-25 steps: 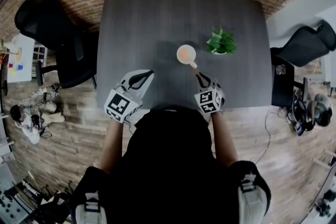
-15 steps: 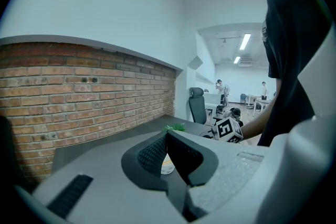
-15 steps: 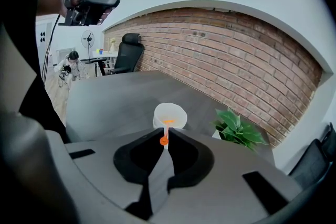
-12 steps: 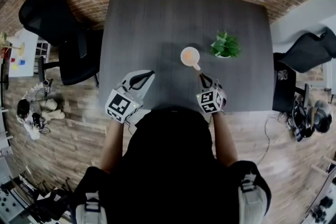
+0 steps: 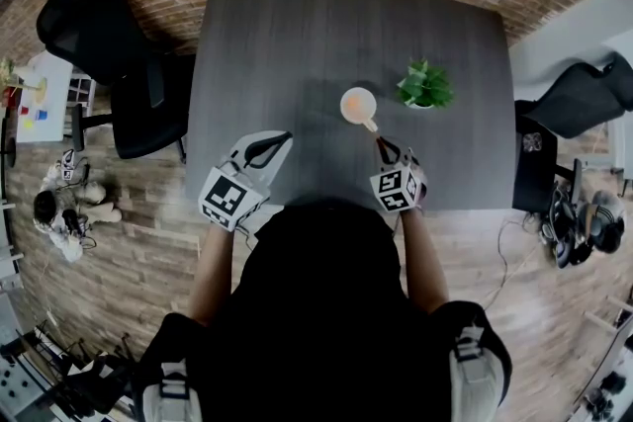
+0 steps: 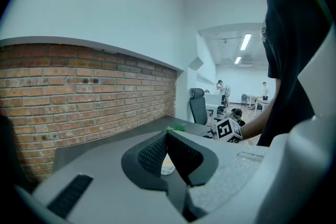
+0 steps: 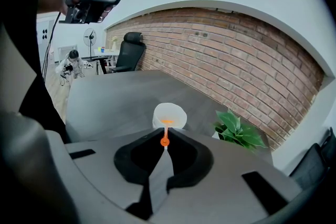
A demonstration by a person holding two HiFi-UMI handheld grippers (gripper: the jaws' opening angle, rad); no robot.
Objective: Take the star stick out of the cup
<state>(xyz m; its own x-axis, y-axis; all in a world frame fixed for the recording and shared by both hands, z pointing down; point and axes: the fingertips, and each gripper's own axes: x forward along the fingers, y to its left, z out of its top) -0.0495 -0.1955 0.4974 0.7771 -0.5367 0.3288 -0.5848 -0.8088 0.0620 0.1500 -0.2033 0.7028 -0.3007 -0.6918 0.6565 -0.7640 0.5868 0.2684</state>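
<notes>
Centrally, a thin orange star stick [image 7: 166, 129] with a round knob at its near end leans from the white cup [image 7: 169, 114] on the bench [image 7: 115, 97]. The right tool [image 7: 165, 145] pinches the knob, and the left tool [image 6: 167, 135] is closed and empty.

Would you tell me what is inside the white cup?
An orange star stick lies in the cup, its stem leaning over the rim into the shut right gripper. The cup's wall hides its bottom.

The head view looks steeply down on the whole dark grey rectangular table [image 5: 297, 64] from above its near edge. Both gripper views look low across it, close to the shared white round cup [image 7: 169, 115], towards the red brick wall [image 7: 236, 55].
</notes>
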